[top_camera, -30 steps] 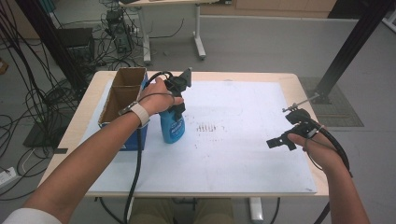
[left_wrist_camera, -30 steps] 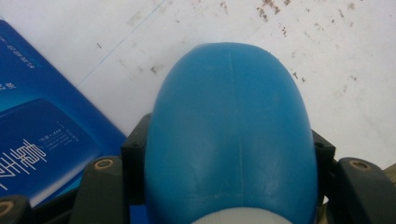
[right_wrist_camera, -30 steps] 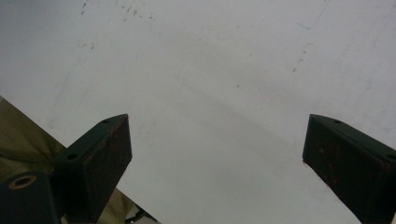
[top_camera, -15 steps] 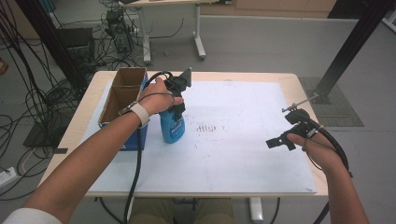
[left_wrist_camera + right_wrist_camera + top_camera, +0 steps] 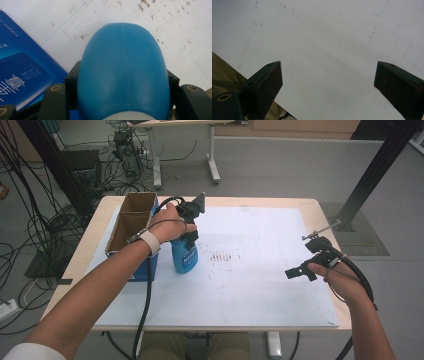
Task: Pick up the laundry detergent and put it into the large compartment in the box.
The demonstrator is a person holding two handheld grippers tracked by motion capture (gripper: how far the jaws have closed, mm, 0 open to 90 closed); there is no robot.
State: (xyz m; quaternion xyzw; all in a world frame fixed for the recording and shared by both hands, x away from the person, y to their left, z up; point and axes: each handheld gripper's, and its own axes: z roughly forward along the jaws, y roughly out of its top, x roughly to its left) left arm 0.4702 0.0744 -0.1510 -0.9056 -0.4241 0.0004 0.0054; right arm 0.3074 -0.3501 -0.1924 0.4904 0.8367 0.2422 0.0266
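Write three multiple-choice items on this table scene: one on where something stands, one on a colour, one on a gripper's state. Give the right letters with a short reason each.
1. Where does the bottle stand?
A. inside the cardboard box
B. on the white sheet, right beside the box
C. at the table's far right edge

2. What colour is the bottle?
A. blue
B. red
C. yellow

3. How does the right gripper stand?
A. shut on the bottle
B. shut on a cloth
C. open, with nothing between its jaws

Key: 1 B, the high view shows it upright on the white sheet next to the cardboard box. 2 A, its body is blue in the high view and the left gripper view. 3 C, the right gripper view shows the two jaws wide apart over bare sheet.
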